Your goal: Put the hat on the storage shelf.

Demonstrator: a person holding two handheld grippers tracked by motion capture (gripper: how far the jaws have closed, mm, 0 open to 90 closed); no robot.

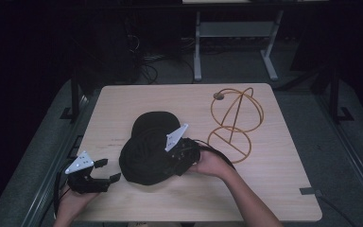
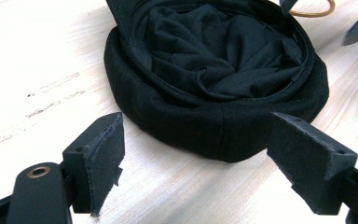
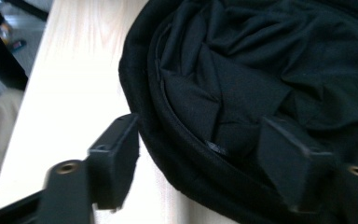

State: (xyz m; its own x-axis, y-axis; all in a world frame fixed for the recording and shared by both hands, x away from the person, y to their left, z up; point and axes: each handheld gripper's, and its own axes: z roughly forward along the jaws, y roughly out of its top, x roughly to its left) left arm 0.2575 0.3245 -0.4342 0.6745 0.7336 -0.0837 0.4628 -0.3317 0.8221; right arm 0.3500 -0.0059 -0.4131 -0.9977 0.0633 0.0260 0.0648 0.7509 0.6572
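While the black cap [image 1: 147, 151] is lying upside down in the middle of the desk [image 1: 274, 184], the right claw [image 3: 196, 158] is straddling its rim, one jaw outside, one inside, seemingly not pinching yet; the left claw [image 1: 105, 171] is waiting wide open just beside it, near the wire hat stand [image 1: 234, 120]

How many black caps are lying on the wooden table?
1. The black cap lies upside down near the middle of the table, left of the gold wire stand. The right gripper straddles its rim. No second cap is visible.
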